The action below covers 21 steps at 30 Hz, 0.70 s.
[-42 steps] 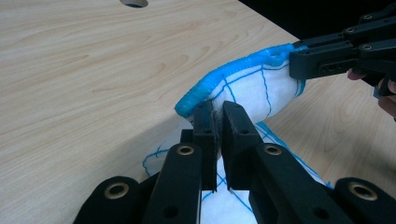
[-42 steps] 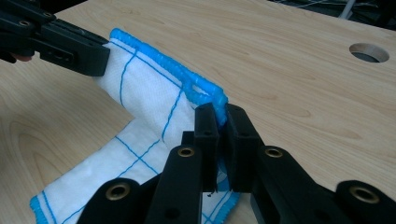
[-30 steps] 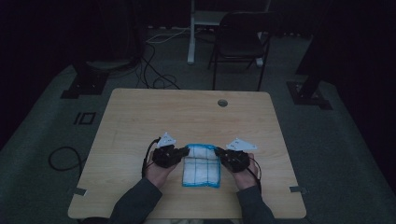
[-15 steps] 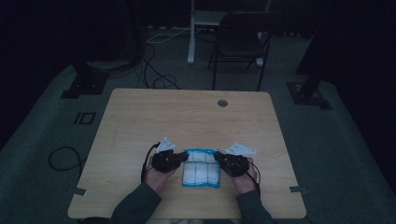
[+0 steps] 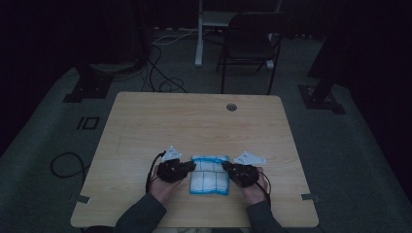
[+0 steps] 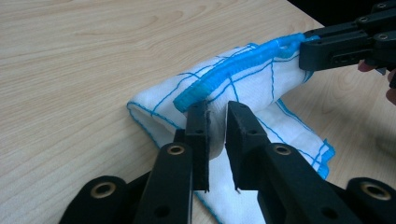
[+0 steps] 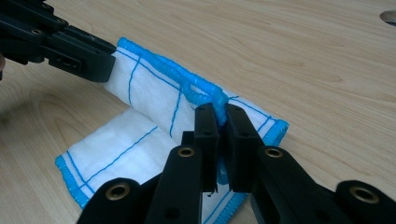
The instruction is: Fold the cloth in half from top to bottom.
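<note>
Cloth: we are seeing the white blue-edged checked cloth lying half-folded on the light wooden desk.
Left hand-held gripper: pinching one corner of the raised edge, for folding.
Right hand-held gripper: clamping the opposite corner, keeping the edge taut.

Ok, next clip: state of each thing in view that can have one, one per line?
Cloth: partly folded, far blue edge lifted off the table and pulled back over the rest.
Left gripper: shut on cloth at one end of the lifted edge.
Right gripper: shut on cloth at the other end.
Table: cloth lies near the person's edge.
Chair: standing beyond the table.
</note>
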Tool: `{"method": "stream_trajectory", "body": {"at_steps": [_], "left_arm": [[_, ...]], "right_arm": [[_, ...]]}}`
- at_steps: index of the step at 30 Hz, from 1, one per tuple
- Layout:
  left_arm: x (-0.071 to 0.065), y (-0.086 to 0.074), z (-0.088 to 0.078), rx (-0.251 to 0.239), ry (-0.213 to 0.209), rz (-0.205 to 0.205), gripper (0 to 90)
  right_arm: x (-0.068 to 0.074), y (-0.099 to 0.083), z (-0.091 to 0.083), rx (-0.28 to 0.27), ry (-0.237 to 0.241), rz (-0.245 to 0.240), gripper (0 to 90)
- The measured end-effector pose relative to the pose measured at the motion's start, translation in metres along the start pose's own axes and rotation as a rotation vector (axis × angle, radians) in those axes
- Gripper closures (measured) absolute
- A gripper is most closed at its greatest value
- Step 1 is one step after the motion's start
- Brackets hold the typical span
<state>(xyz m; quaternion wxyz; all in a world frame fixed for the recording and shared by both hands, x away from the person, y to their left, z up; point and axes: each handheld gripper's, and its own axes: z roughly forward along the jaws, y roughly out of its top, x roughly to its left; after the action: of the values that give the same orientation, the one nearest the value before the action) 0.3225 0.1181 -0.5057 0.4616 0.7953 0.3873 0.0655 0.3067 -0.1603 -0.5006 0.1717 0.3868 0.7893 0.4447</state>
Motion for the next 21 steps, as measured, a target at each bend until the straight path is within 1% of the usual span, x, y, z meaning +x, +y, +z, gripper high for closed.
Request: {"method": "stream_trajectory", "body": {"at_steps": [5,11,14,18,21], "left_arm": [[0.001,0.001,-0.005,-0.016,0.012,-0.013,74.4],[0.003,0.005,-0.011,-0.038,0.021,-0.019,72.7],[0.005,0.006,-0.011,-0.043,0.024,-0.022,72.5],[0.007,0.008,-0.008,-0.040,0.030,-0.030,72.5],[0.007,0.007,-0.004,-0.025,0.033,-0.020,72.5]], "right_arm": [[0.001,-0.002,0.000,0.002,0.003,0.002,85.4],[0.002,-0.005,0.001,0.008,0.008,0.008,85.4],[0.002,-0.006,0.000,0.011,0.011,0.005,85.4],[0.003,-0.007,-0.001,0.009,0.015,0.008,85.3],[0.005,-0.008,-0.001,0.010,0.016,0.006,85.3]]}}
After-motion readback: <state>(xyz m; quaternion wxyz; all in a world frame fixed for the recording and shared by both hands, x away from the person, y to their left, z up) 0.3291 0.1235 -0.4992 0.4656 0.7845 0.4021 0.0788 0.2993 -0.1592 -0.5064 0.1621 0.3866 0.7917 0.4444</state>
